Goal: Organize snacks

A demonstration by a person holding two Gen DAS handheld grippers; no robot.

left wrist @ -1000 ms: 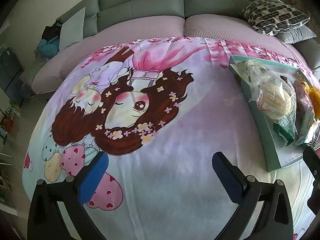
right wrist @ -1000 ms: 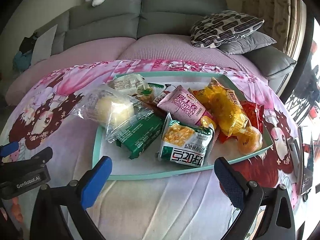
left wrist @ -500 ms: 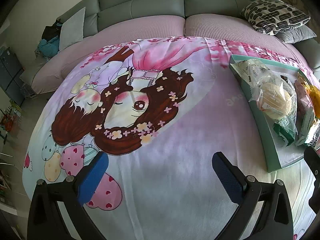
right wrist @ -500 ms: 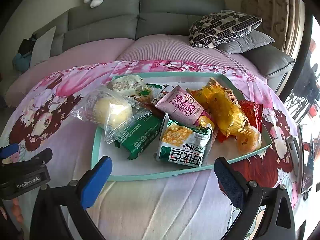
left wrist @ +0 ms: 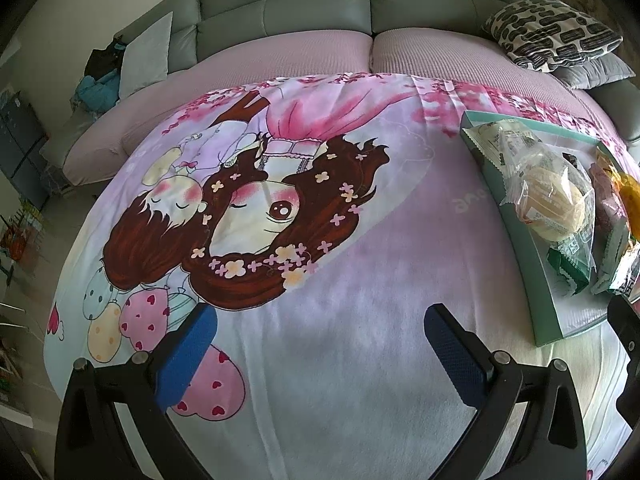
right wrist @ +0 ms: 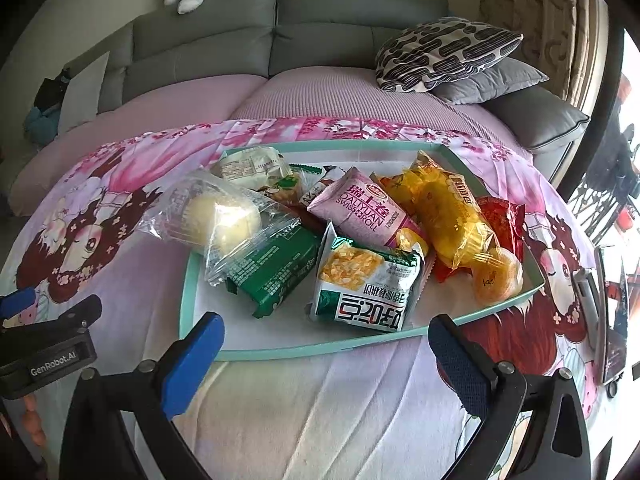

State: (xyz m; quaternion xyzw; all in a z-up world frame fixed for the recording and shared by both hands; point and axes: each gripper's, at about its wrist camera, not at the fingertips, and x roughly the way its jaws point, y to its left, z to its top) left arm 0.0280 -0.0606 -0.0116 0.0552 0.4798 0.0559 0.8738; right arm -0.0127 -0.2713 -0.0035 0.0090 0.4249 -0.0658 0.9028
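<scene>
Both the left gripper (left wrist: 320, 344) and right gripper (right wrist: 326, 350) gaped empty over the soft printed cloth (left wrist: 340, 320), while crinkly plastic snack packets (right wrist: 366, 284) lay heaped in one shallow teal tray (right wrist: 188, 280).

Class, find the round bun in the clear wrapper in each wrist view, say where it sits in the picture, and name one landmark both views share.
Left wrist view: the bun lies at the right edge, in the teal tray.
Right wrist view: the bun lies left of centre, overhanging the tray's left rim.
Shared landmark: the black-and-white patterned cushion on the sofa, upper right in both.
</scene>
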